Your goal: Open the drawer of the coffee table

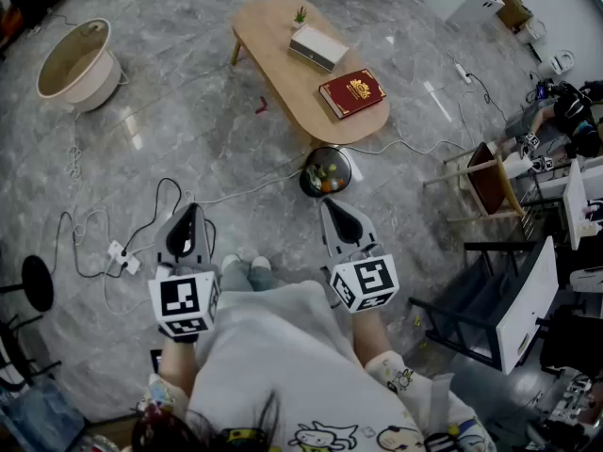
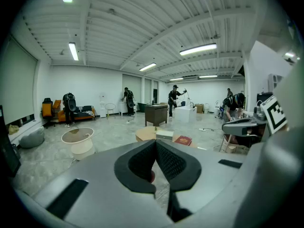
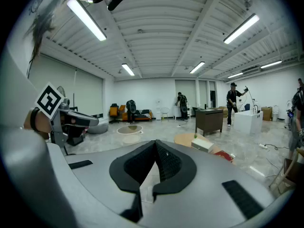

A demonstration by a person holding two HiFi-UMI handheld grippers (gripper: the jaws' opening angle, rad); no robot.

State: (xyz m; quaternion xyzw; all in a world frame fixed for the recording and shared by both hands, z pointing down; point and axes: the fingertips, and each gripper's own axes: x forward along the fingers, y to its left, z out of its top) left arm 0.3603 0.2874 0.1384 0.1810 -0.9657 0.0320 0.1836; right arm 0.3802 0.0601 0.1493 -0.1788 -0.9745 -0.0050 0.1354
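Fingers [image 2: 137,163] of the left gripper [image 2: 155,144] are pressing together with nothing between them. Those of the right gripper [image 3: 154,144] are doing the same, so both tools are hanging empty in front of the person, tipping a little downward.

The person is standing well apart from the coffee table [image 1: 283,69], which is lying ahead on the grey marbled floor. I judge the step in hand to be the approach. No view is showing a drawer front or a handle, so the person should be walking round and looking for the side that carries it, not reaching blind.

A cable [image 1: 247,191] is trailing across the floor between the person and the table, and a dark bowl of fruit [image 1: 326,170] is sitting just beside the table's near end. Feet should be stepping clear of both.

One gripper will need to be opening before it meets the handle, closing squarely on it and pulling level and straight. The other could be steadying the top, since so light a table is probably sliding easily on polished stone.

The table is showing a long oval top of pale wood on slim legs. Sitting on it, left to right, are a small potted plant [image 1: 301,14], a white box [image 1: 318,46] and a red book [image 1: 352,93] with gold print. The drawer itself is not showing from here.
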